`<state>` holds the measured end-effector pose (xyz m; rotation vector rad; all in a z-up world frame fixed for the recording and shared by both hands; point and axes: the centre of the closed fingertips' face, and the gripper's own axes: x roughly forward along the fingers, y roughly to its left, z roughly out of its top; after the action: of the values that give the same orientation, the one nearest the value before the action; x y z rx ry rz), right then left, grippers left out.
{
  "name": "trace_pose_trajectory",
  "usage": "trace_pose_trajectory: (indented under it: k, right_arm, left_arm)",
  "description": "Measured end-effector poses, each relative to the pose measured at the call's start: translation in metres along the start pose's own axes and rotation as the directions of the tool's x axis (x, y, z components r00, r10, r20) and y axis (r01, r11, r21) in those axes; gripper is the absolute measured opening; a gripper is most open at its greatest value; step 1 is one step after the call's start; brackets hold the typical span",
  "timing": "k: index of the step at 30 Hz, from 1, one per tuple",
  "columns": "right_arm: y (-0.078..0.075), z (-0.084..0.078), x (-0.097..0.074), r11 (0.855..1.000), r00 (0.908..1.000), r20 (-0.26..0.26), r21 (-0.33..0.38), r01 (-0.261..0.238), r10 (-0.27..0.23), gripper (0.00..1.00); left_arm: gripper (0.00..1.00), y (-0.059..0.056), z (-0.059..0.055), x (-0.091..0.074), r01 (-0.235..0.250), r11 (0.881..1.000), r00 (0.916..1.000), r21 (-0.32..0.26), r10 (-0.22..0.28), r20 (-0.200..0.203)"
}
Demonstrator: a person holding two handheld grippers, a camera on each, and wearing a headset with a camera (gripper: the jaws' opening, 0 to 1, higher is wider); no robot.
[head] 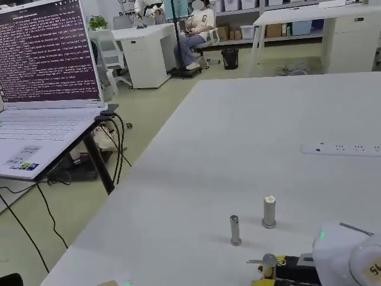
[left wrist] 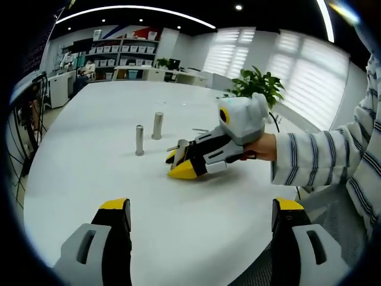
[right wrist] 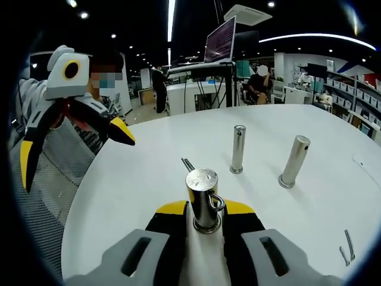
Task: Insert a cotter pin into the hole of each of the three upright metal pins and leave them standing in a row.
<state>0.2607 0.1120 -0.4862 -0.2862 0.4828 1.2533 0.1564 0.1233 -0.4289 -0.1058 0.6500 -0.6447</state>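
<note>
Though left tongs [left wrist: 200,205] spread and empty, right tongs [right wrist: 205,210] tight around one upright metal pin [right wrist: 201,180].

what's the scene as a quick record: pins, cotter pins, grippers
held pin: clamped in right gripper
cotter pin: through the held pin's hole
free pins: thin pin and thick pin, upright on table, no cotter pin in either
spare cotter pins: lying on table
left gripper: open, empty
progress: one of three pins fitted
</note>
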Motion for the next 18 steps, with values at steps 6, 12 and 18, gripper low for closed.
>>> trace_pose_trajectory:
  k: [6, 12, 18]
  right_arm:
    - [0.006, 0.003, -0.011, 1.0, 1.0, -0.008, -0.017, -0.002, 0.002, 0.44]
    - [0.012, 0.019, -0.037, 1.0, 0.9996, 0.029, -0.03, 0.008, -0.007, 0.51]
    - [0.015, 0.031, -0.066, 0.999, 0.9958, 0.08, -0.007, 0.047, -0.046, 0.57]
  left_arm:
    - [0.98, 0.003, 0.005, 0.001, -0.012, 1.0, 0.9999, -0.001, 0.012, 0.003]
    - [0.98, 0.012, 0.012, -0.001, -0.034, 0.999, 0.9994, 0.021, 0.033, 0.014]
    - [0.97, 0.023, 0.019, -0.003, -0.042, 0.998, 0.9991, 0.045, 0.041, 0.012]
